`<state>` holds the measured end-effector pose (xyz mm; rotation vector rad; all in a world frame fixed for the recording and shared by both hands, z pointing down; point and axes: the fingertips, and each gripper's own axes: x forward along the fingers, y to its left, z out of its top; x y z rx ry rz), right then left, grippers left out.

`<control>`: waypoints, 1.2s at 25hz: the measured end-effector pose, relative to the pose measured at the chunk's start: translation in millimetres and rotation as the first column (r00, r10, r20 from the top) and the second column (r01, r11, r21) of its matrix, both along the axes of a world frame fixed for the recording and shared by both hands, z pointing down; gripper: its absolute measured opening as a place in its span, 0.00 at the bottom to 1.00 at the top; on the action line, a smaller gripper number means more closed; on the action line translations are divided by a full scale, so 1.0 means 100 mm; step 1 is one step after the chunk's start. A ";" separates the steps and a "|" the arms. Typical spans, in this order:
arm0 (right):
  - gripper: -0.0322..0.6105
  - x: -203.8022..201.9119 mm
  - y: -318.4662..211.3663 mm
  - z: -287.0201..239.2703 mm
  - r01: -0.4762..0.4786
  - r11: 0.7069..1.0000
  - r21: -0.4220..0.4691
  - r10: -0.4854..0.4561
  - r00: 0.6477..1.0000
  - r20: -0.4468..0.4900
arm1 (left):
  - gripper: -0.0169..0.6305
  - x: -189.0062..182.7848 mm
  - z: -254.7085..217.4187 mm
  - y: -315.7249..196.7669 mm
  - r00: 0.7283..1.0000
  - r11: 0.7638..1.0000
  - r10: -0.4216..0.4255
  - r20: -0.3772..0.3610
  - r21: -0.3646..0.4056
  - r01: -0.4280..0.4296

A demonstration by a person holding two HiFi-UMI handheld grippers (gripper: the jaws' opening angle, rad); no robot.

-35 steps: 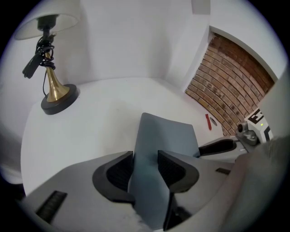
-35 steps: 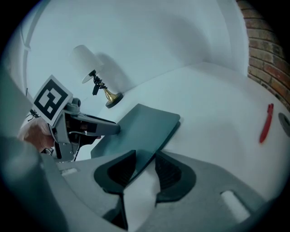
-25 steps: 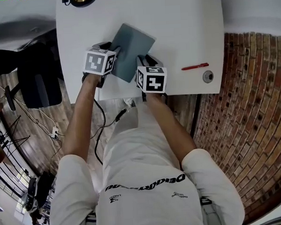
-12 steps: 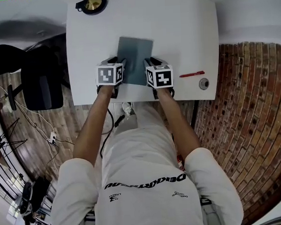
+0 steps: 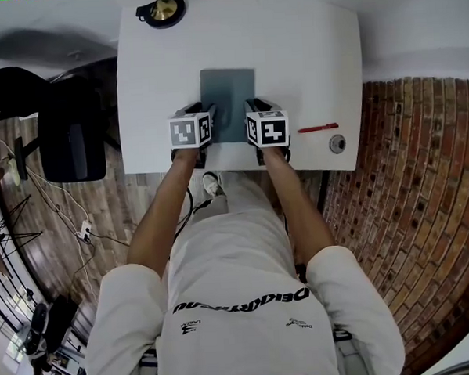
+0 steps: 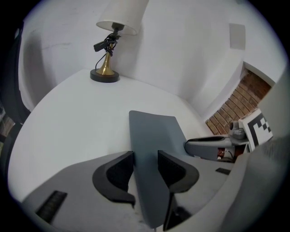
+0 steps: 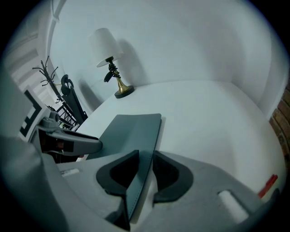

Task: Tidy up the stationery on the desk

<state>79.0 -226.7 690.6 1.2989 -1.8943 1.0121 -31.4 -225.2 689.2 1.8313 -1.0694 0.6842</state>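
- The white desk (image 5: 305, 46) is mostly bare, which leaves room to line things up with its near edge
- The grey notebook (image 5: 228, 93) sits at the middle of the desk's near side, with its long sides running parallel to the desk's. I judge it is being squared up, which would explain a hold on both near corners at once
- The left gripper (image 6: 145, 164) is clenched on the notebook's near left side, and the cover fills the gap between its pads. A grip there lets the person steer that corner
- The right gripper (image 7: 146, 170) has just been closing its jaws with the notebook's near right edge between them. The pads now look pressed to both faces, and this mirrored hold should keep the notebook from swinging
- The lamp (image 5: 162, 8) stands at the far left corner, well apart from the work
- The red pen (image 5: 318, 127) lies to the right of the notebook, near the right gripper but not touching it. It is probably the next thing to tidy
- A small round thing (image 5: 337, 144) rests just beside the pen, close to the desk's near right corner. It is too small to identify
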 end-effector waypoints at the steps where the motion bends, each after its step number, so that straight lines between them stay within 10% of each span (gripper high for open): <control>1: 0.18 0.00 0.01 0.00 -0.008 1.000 -0.001 0.008 1.000 -0.002 | 0.28 0.00 0.00 0.00 1.000 1.000 0.010 0.009 0.011 -0.010; 19: 0.21 0.34 0.21 -0.37 -0.248 0.969 0.017 0.245 0.963 0.116 | 0.22 -0.11 -0.35 0.01 1.000 0.996 -0.012 0.018 0.094 0.010; 30: 0.23 1.41 0.64 -0.53 -0.582 0.812 -0.032 0.578 0.797 0.174 | 0.02 0.02 -1.01 0.38 0.998 0.970 -0.022 -0.056 0.241 0.035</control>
